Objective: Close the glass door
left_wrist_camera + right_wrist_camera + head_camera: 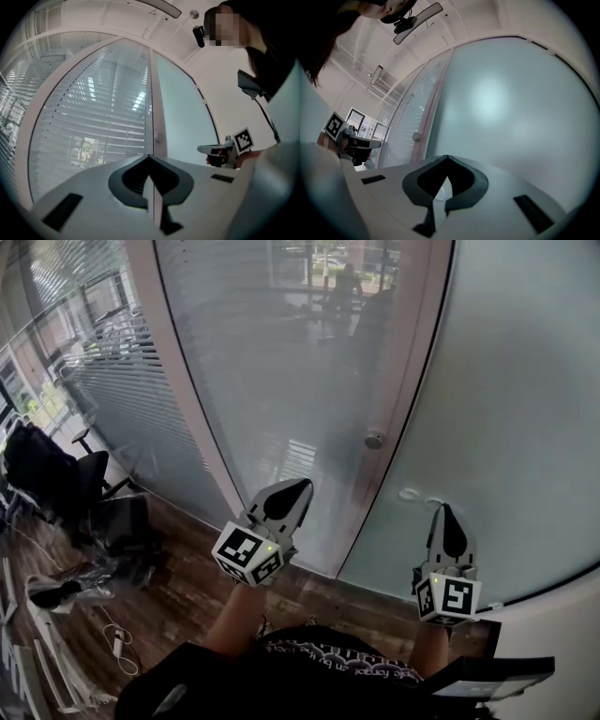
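Note:
The glass door stands straight ahead, frosted, with slatted blinds showing through it. Its pale right stile carries a small round knob, also seen as the knob and the knob. My left gripper is shut and empty, held short of the lower glass, left of and below the knob. My right gripper is shut and empty too, aimed at the frosted panel right of the stile. From their own views the left gripper and right gripper show jaws meeting at the tips. Neither touches the door.
A black office chair and dark bags stand at the left by a slatted glass wall. Cables lie on the wooden floor. A white wall edge closes the right side.

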A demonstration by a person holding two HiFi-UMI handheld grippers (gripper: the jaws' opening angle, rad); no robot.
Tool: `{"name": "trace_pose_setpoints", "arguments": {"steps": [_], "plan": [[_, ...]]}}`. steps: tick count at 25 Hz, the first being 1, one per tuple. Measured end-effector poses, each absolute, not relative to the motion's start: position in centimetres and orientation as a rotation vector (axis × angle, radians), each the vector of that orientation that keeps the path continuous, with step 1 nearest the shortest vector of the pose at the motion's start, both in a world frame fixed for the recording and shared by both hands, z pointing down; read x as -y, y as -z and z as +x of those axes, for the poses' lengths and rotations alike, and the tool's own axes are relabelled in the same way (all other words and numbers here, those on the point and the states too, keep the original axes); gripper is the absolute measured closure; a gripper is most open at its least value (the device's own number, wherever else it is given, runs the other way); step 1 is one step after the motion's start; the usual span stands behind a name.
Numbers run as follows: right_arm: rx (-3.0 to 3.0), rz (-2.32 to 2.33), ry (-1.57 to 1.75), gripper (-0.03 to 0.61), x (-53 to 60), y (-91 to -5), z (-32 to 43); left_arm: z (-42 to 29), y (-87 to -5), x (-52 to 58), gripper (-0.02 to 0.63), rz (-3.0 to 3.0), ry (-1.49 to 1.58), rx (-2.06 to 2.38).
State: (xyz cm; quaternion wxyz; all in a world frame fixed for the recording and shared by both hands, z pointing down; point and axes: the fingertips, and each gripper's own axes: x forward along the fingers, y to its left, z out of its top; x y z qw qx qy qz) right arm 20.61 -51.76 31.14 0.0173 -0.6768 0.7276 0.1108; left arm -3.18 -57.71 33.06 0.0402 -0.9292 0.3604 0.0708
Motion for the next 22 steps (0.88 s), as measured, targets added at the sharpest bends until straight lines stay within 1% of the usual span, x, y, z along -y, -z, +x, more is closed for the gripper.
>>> {"name": "trace_pose_setpoints", "arguments": {"steps": [22], "plan": [[-2.253, -2.115, -0.36, 0.575, 51.39, -31.3, 20.43, -3.15, -33.26, 57.67, 0.611, -2.85, -0.199, -1.105]]}}
